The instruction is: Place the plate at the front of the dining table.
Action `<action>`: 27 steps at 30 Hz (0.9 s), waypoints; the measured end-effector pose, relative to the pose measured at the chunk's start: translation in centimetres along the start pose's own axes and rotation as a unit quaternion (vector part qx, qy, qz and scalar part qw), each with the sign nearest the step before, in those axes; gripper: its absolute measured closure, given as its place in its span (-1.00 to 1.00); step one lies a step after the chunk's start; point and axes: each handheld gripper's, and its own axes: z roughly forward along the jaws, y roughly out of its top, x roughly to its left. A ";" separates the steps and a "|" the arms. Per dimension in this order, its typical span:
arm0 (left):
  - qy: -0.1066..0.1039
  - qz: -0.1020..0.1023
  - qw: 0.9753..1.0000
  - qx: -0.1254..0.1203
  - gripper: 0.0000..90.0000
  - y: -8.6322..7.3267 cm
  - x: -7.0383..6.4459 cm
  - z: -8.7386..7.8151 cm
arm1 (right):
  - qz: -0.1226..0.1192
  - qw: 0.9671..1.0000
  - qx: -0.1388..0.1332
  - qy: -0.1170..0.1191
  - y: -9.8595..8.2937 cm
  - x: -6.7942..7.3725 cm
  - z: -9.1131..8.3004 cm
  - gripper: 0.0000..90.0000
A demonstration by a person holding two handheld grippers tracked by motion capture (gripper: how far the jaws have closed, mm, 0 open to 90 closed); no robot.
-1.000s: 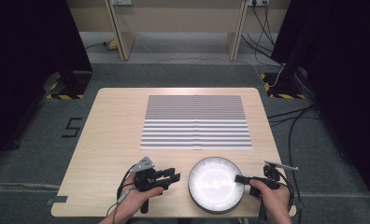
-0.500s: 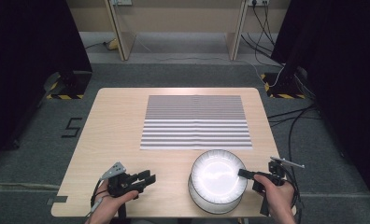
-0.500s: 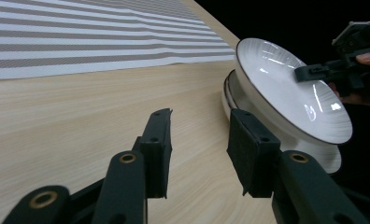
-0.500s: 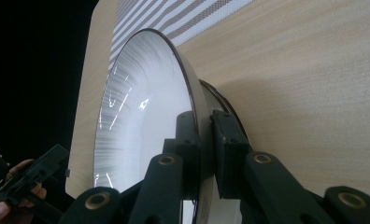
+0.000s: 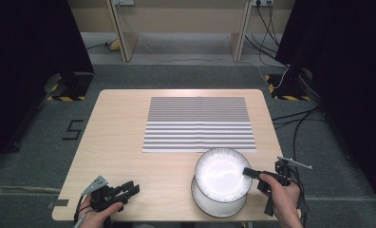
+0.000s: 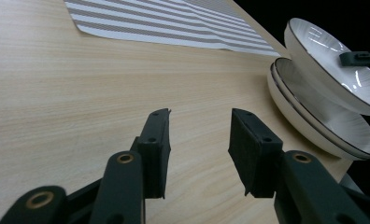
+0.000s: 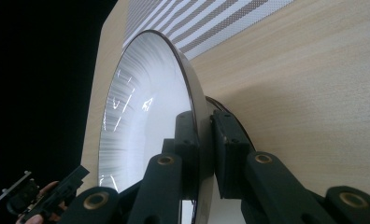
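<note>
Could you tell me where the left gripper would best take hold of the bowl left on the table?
Its rim on the near left, coming in low from the left. The lower bowl is wide and shallow, so only the thin lip fits between jaws; the raised bowl in the right gripper covers its right side.

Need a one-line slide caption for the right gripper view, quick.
Right hand-held gripper clamps the rim of a white bowl, lifted and tilted above the wooden table.

lab or test room | black curtains [image 5: 29, 42] | hazard-taped stands [image 5: 65, 90] | floor cables [image 5: 295, 118] | striped test mat [image 5: 198, 123]
</note>
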 end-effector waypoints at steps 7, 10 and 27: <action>0.019 -0.003 1.000 -0.001 0.19 -0.2 0.6 0.2 | 0.000 1.000 -0.005 0.004 0.4 0.2 0.0 0.80; 0.022 -0.006 1.000 0.000 0.11 -0.3 0.6 0.4 | 0.002 1.000 -0.005 0.006 0.6 0.4 0.1 0.80; 0.015 -0.010 1.000 0.010 0.05 -0.4 0.6 1.0 | 0.004 1.000 -0.018 0.007 2.0 1.0 0.4 0.80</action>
